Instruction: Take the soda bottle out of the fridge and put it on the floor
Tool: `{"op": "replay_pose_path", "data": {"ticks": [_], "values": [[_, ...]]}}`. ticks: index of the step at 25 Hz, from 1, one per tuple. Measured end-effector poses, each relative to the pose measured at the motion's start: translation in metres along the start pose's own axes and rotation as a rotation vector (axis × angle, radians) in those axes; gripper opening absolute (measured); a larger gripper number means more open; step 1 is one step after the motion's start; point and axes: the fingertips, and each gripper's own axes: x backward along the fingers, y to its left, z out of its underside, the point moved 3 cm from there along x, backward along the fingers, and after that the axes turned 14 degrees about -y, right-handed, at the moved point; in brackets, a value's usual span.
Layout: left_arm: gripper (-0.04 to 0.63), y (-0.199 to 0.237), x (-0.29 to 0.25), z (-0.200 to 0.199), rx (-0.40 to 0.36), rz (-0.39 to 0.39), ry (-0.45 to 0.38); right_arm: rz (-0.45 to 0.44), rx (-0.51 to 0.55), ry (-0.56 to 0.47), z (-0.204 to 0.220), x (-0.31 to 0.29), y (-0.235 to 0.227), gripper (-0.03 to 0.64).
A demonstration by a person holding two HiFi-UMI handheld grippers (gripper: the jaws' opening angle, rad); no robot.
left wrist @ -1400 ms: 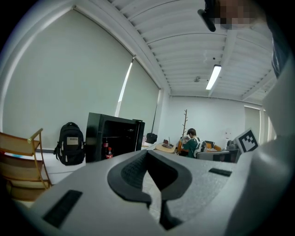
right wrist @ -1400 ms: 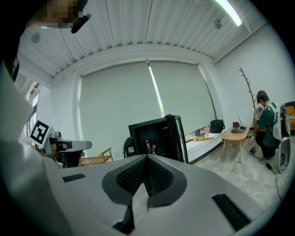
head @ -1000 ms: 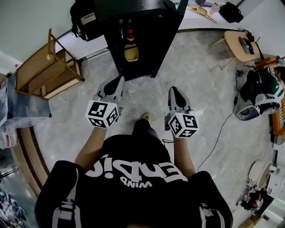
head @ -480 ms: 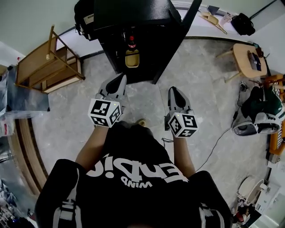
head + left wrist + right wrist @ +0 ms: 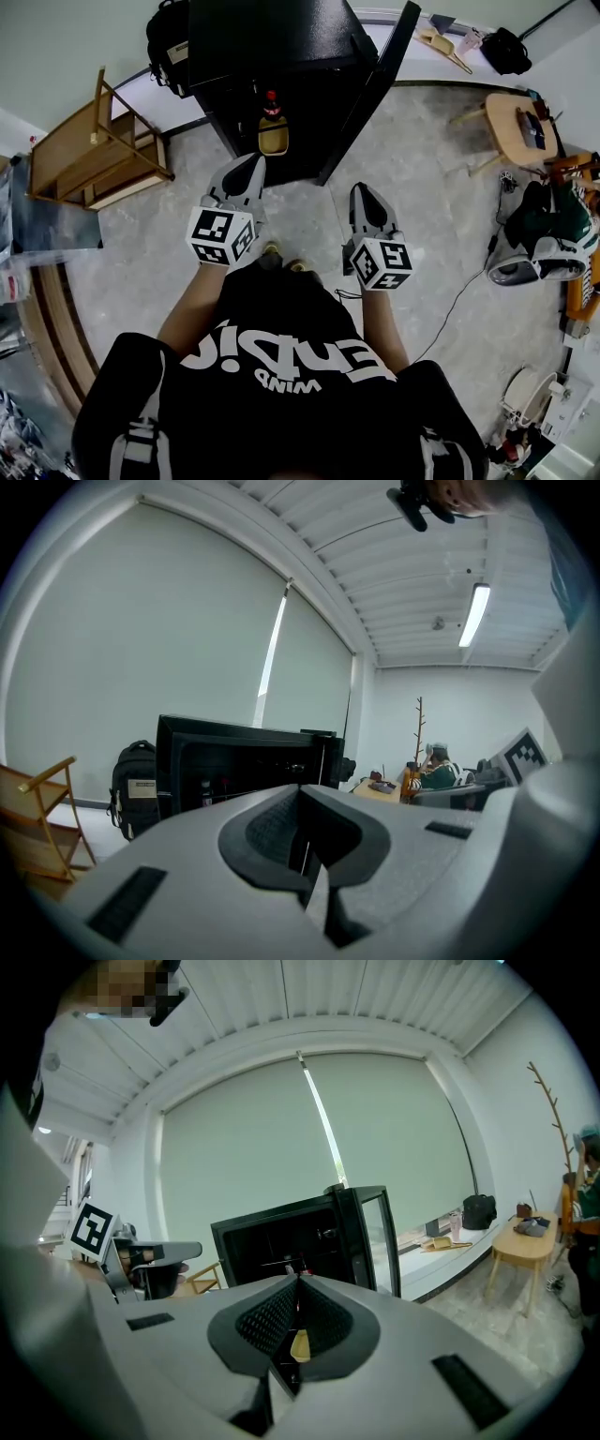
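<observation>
A black fridge [image 5: 272,47] stands at the top of the head view with its door [image 5: 375,84] swung open to the right. Inside, a dark soda bottle with a red cap [image 5: 271,103] stands behind a yellow container [image 5: 273,139]. My left gripper [image 5: 247,174] is shut and empty, its tip just short of the fridge opening. My right gripper [image 5: 361,194] is also shut and empty, a little farther back and to the right. The left gripper view shows the open fridge [image 5: 234,761] beyond the closed jaws. In the right gripper view the fridge [image 5: 281,1237] and the yellow container [image 5: 300,1344] lie straight ahead.
A wooden chair frame [image 5: 94,141] lies tipped at the left, and a black backpack [image 5: 167,42] leans beside the fridge. A small wooden table [image 5: 511,112], a green and white machine [image 5: 544,234] and a floor cable [image 5: 459,281] are at the right.
Both grippers and the person have moved forward toward the fridge, which now sits lower and closer in the head view. Both jaws stay shut.
</observation>
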Motion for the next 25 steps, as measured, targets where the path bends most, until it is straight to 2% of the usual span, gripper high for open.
{"op": "replay_pose_path", "data": {"ticks": [7,11,15,18,20,25], "values": [[0.009,0.014,-0.012,0.003,-0.002,-0.004,0.007,0.009,-0.005,-0.007,-0.001,-0.018,-0.001,0.023],[0.042,0.022,-0.015,0.006,0.004,-0.001,0.010,0.006,-0.010,-0.010,0.001,-0.027,0.003,0.021],[0.149,0.027,-0.018,0.008,-0.001,-0.003,0.016,0.003,-0.014,-0.009,0.003,-0.033,0.007,0.021],[0.290,0.030,-0.022,0.011,-0.028,-0.011,0.020,0.004,-0.017,-0.001,0.005,-0.036,0.008,0.023],[0.317,0.031,-0.024,0.014,-0.039,-0.009,0.025,0.004,-0.019,0.006,0.008,-0.038,0.009,0.023],[0.318,0.033,-0.032,0.023,-0.014,0.013,0.044,0.012,-0.021,0.017,0.014,-0.041,0.009,0.022]]}}
